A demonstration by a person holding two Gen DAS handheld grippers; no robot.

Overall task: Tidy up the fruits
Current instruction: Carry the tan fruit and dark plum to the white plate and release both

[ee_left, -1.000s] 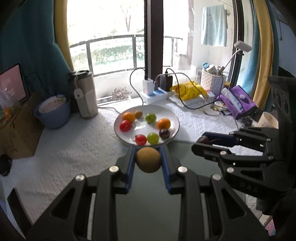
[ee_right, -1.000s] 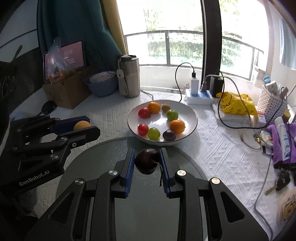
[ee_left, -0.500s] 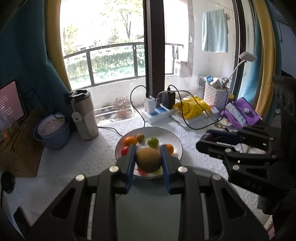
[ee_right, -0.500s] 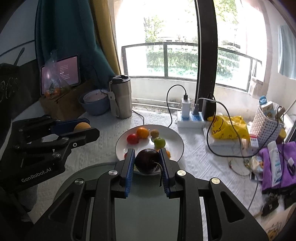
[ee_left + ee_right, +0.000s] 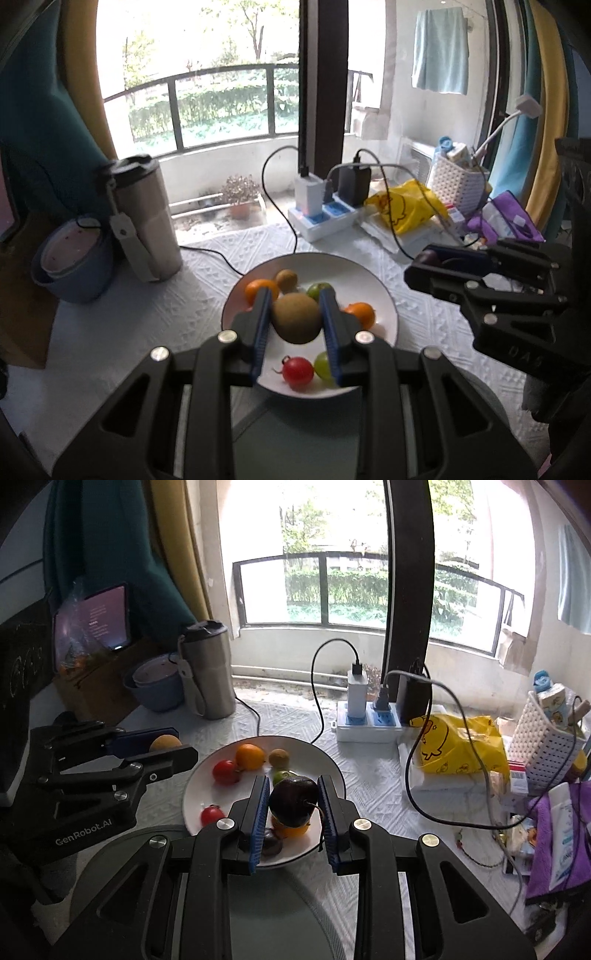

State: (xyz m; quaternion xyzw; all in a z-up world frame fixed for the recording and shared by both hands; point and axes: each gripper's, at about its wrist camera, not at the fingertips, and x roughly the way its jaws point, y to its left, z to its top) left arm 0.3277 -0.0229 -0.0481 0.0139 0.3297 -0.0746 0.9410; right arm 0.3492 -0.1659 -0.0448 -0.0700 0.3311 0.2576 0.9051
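My left gripper [image 5: 296, 314] is shut on a brown kiwi [image 5: 296, 320] and hangs over the white plate [image 5: 384, 299]. On that plate lie oranges [image 5: 258, 290], a small brown fruit [image 5: 286, 279], green fruits [image 5: 318, 290] and a red one [image 5: 297, 373]. My right gripper [image 5: 293, 794] is shut on a dark purple plum [image 5: 293, 800] with a stem, above the same plate [image 5: 192, 794]. Each gripper shows in the other's view: the right gripper [image 5: 424, 266] beside the plate's right rim, the left gripper [image 5: 173, 751] by its left rim.
A steel tumbler [image 5: 142, 218] and a blue bowl [image 5: 74, 262] stand at the back left. A power strip [image 5: 325, 218] with cables, a yellow bag [image 5: 402, 210], a white basket [image 5: 458, 181] and purple items [image 5: 554, 830] crowd the right. A dark round tray [image 5: 266, 904] lies below the grippers.
Both grippers moved forward together with their fruits, from over the dark tray to above the white plate. The plate now sits nearer and partly hidden behind the fingers.
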